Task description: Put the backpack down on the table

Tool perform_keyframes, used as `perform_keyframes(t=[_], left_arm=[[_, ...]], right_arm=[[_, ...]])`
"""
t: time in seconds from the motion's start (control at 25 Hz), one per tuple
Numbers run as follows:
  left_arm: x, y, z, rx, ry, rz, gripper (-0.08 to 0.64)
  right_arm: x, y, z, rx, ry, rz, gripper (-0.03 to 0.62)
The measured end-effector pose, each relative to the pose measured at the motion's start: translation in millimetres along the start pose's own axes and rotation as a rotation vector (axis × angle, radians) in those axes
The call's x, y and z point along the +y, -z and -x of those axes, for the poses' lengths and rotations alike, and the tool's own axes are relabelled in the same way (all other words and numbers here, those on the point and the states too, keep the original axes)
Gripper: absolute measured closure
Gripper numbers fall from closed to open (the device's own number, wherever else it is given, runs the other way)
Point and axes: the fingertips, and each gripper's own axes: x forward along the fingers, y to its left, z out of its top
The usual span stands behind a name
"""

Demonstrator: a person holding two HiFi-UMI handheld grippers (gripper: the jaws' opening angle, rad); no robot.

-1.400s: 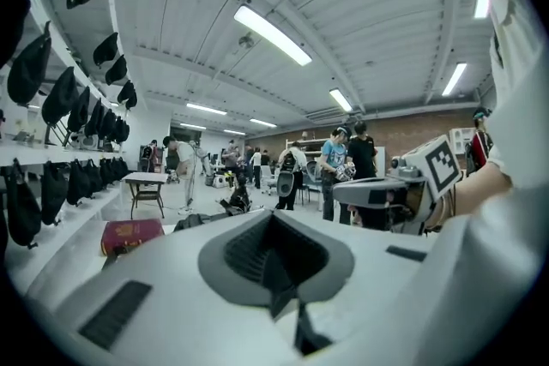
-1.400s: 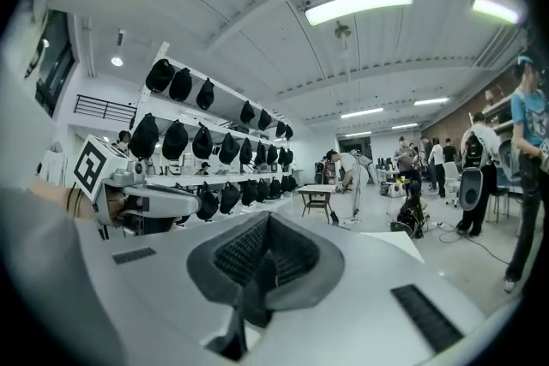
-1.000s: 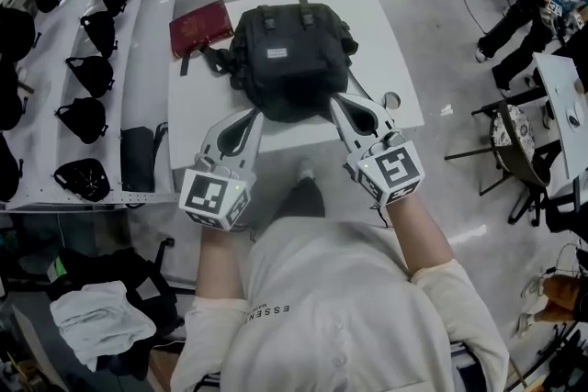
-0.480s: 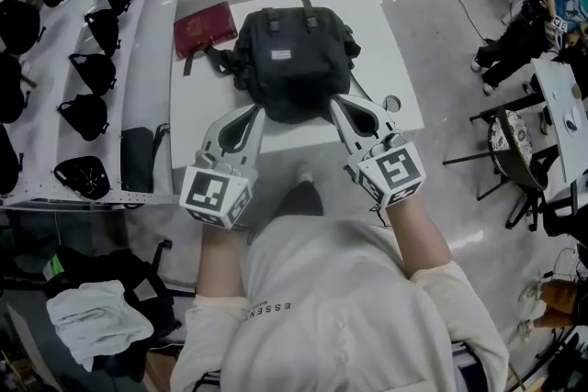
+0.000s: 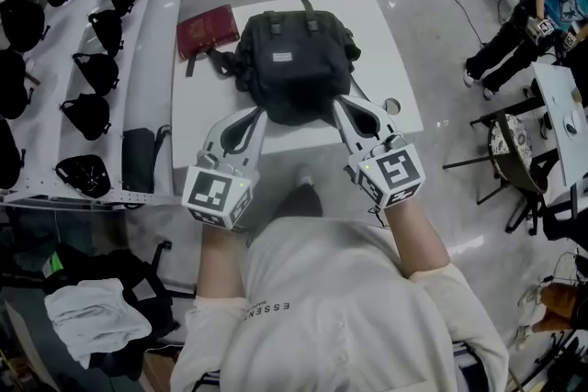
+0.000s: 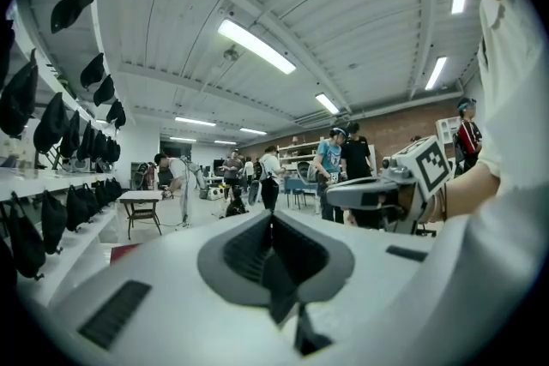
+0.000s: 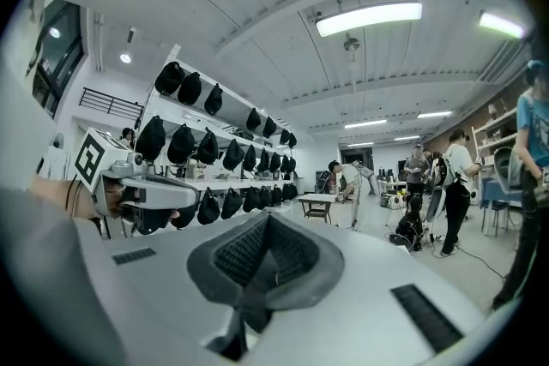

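Observation:
The black backpack (image 5: 292, 60) shows over the white table (image 5: 386, 50) in the head view, front panel up and top handle at the far end. Whether it rests on the tabletop or hangs just above it I cannot tell. My left gripper (image 5: 260, 112) and right gripper (image 5: 336, 101) meet its near edge, one at each side. In the left gripper view my left gripper (image 6: 273, 219) is shut with a thin black strap (image 6: 279, 296) pinched in it. My right gripper (image 7: 268, 223) is likewise shut on a black strap (image 7: 253, 287).
A dark red pouch (image 5: 207, 28) lies on the table's far left corner. Shelves with black caps (image 5: 87, 60) run along the left. A small round object (image 5: 392, 101) sits near the table's right edge. People and another table (image 5: 560, 96) stand at the right.

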Motion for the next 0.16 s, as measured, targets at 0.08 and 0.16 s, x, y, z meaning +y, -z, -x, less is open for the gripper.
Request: perform_keyframes(t=[0.08,0.16], left_arm=[[-0.7,0.0,1.6,0.000,-0.004,0.002,0.557],[-1.4,-0.5,3.0,0.000,-0.007,0.004,0.557]], right_arm=[[1.2,0.0,1.2,0.001,0.001,0.002,0.578],[1.2,0.5,2.8,0.004,0.006,0.001,0.578]])
